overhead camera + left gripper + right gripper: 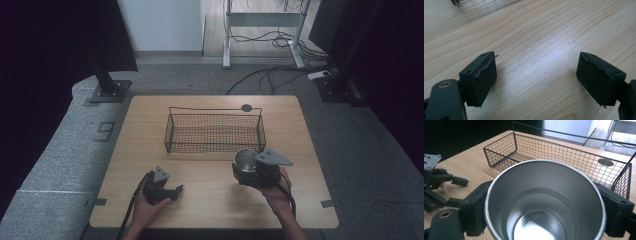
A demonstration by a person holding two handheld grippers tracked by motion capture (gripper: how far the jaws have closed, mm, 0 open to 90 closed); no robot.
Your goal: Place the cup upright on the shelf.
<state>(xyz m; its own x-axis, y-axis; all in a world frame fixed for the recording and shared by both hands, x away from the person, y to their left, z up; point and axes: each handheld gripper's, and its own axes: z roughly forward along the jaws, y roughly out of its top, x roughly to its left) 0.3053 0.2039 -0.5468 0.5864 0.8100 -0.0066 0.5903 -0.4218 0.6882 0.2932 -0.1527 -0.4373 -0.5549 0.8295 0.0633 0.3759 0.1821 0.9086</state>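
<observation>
Jaws of the right gripper [248, 172] are pinching a steel cup [245, 159] by its sides, just in front of the wire basket [215, 132].

Judging from this, the carrying step is under way: the cup is being held upright and empty, near the basket's front right corner, and the next move is likely calling for a lift over the front wall and a lowering inside before the jaws are letting go; the rim needs to clear the wire. The left gripper [176, 189] is resting low over the table [210, 200], its jaws spread wide with nothing but bare wood between them, as the left gripper view is showing. The right gripper view is revealing the cup's shiny empty inside [544, 202] and the basket [564, 155] empty beyond it, while the high view is giving the layout of both hands.
</observation>
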